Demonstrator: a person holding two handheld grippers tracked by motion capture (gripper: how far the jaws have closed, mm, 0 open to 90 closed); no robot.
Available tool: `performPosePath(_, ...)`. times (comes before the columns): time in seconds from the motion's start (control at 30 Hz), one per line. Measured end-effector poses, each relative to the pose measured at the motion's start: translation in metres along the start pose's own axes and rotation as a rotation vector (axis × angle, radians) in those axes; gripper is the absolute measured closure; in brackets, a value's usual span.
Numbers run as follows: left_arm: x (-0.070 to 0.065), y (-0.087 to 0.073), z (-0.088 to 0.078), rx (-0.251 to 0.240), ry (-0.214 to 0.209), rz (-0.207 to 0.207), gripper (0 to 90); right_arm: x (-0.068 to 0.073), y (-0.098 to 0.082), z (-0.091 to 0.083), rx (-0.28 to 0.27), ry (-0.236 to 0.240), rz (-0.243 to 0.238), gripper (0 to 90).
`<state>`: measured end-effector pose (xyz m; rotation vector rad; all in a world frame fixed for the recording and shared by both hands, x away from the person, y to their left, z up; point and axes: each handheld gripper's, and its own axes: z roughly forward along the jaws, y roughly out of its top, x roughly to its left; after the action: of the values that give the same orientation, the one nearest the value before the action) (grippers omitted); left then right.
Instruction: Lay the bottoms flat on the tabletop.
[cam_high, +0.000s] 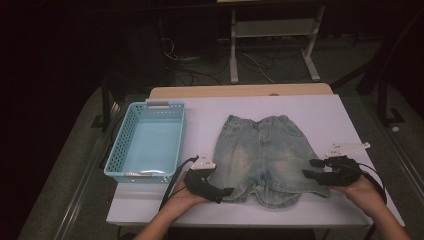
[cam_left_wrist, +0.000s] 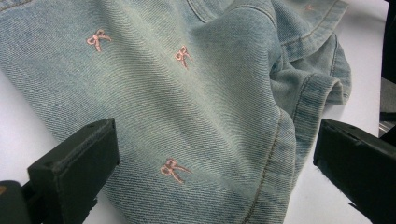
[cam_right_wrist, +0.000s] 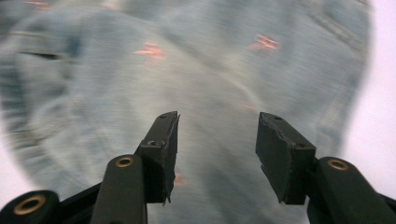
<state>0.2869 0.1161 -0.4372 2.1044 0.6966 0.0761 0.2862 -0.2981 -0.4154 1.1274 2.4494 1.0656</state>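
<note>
Right gripper (cam_high: 311, 168): jaws partly apart with nothing between them, pointing in at the right leg of the denim shorts (cam_high: 262, 155); no pad touches cloth in the right gripper view (cam_right_wrist: 212, 154).
Left gripper (cam_high: 227, 192): jaws wide, astride the hem of the shorts' left leg (cam_left_wrist: 196, 154), pads clear of the fabric on both sides, gripping nothing.
Shorts: spread flat on the white table (cam_high: 320, 112), waistband away from the person, just right of the blue basket (cam_high: 148, 141), apart from it.
Basket: left of the shorts, nothing in it.
Risk, left side: closing as it stands would likely pinch only the top layer at the hem, so the leg would peel open when lifted.
Risk, right side: the shorts' view here is blurred; a hasty closure could catch a loose fold or push the shorts sideways toward the basket.
</note>
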Motion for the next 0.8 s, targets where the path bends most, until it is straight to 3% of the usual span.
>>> performPosePath(0.17,0.0,0.0,0.0,0.001,0.002,-0.002,0.0,-0.016,-0.007,0.002,0.029,-0.06,0.055,49.5)
performPosePath(0.37,0.0,0.0,0.0,0.002,0.003,-0.001,0.0,-0.023,-0.015,0.01,0.076,-0.077,0.079,52.5)
performPosePath(0.47,0.0,0.0,0.0,0.0,0.003,0.0,0.0,-0.024,-0.019,0.017,0.108,-0.082,0.081,60.2)
performPosePath(0.67,-0.001,0.0,0.0,0.003,0.002,0.003,0.0,-0.028,-0.02,0.015,0.108,-0.117,0.089,83.7)
performPosePath(0.8,-0.001,0.0,-0.001,0.002,0.003,0.001,0.0,-0.026,-0.017,0.014,0.112,-0.131,0.068,86.4)
